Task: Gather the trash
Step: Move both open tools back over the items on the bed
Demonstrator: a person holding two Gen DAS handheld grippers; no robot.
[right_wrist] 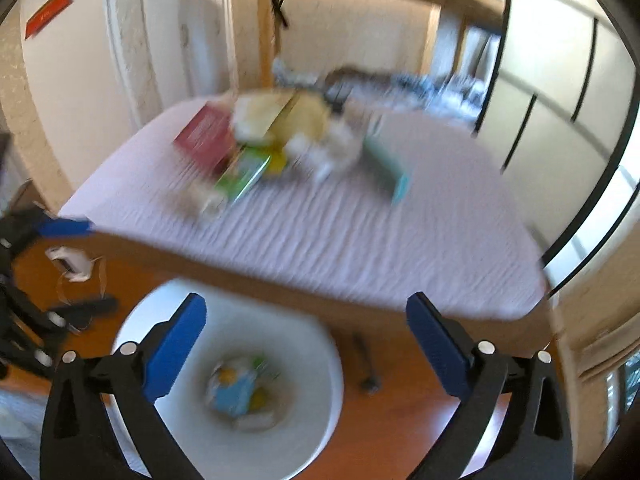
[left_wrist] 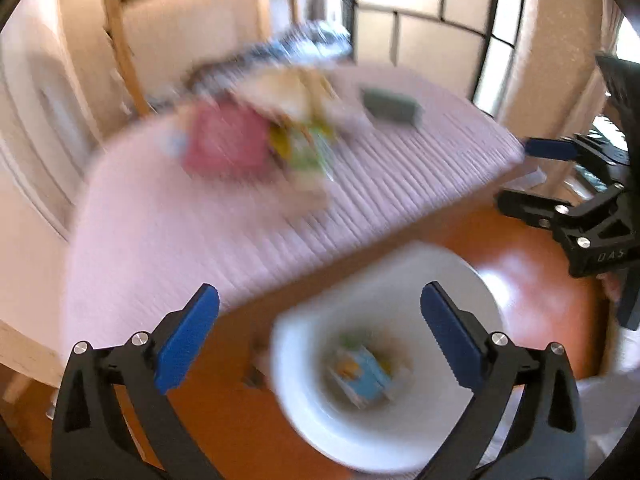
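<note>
A white bin (left_wrist: 472, 312) stands on the orange floor beside a bed with a pink cover (left_wrist: 168, 232). A blue and yellow wrapper (left_wrist: 362, 378) lies in the bin; it also shows in the right wrist view (right_wrist: 236, 392). Blurred trash lies piled on the bed: a red box (left_wrist: 226, 142), a green packet (left_wrist: 308, 152), a teal box (left_wrist: 390, 106), yellow bags (right_wrist: 288, 118). My left gripper (left_wrist: 320, 328) is open and empty over the bin's left side. My right gripper (right_wrist: 306, 332) is open and empty over the bin (right_wrist: 316, 344).
A white adapter with a cable (right_wrist: 72, 264) and a black object (right_wrist: 86, 308) lie on the floor left of the bin. A dark tool (right_wrist: 366, 364) lies to its right. Walls, wooden posts and sliding doors ring the bed.
</note>
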